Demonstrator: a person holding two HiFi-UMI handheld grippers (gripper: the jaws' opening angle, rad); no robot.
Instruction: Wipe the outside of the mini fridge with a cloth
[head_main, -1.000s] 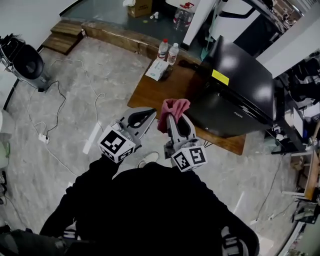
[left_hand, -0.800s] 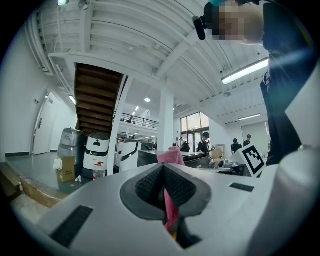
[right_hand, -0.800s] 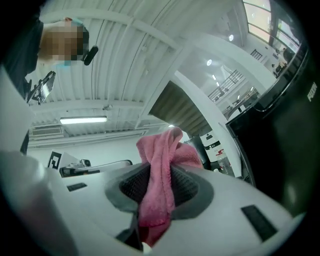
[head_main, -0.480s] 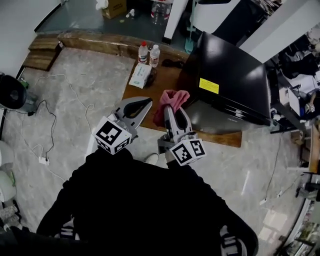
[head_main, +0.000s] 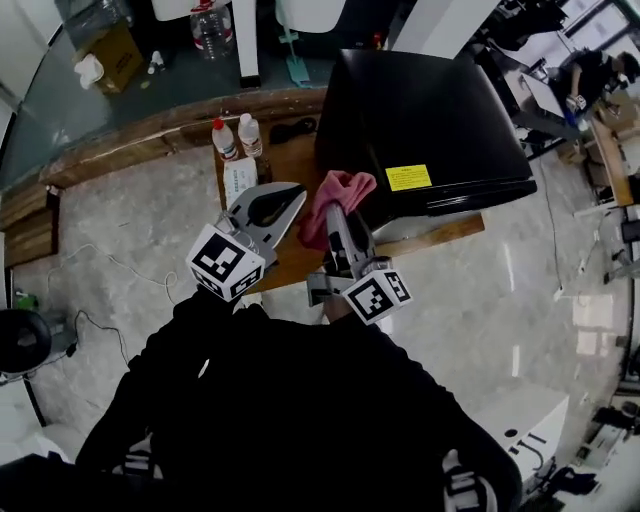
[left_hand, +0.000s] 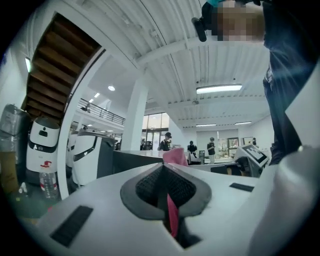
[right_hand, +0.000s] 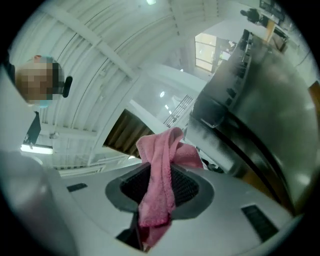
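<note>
Grey marbled floor w/ a raised wooden step along the far side; we look steeply down on a low wooden table (head_main: 445, 233). On it sits the mini fridge (head_main: 420, 110): black, boxy, glossy, w/ soft glare across its top and a yellow sticker (head_main: 408, 178) near the top's front edge. Left of the fridge on the table are two small bottles (head_main: 235, 137) and a tissue pack (head_main: 238, 180).

Our right gripper (head_main: 338, 222) is clamped on the pink cloth (head_main: 342, 190). In the right gripper view the cloth bunches above the jaw tips and a tail hangs down btw the jaws. The cloth is at the fridge's front-left corner, just beside it; contact we can't confirm.

Our left gripper (head_main: 288, 195) sits just left of the cloth, jaws pressed together, w/ only a thin pink sliver showing in the slit btw them.
</note>
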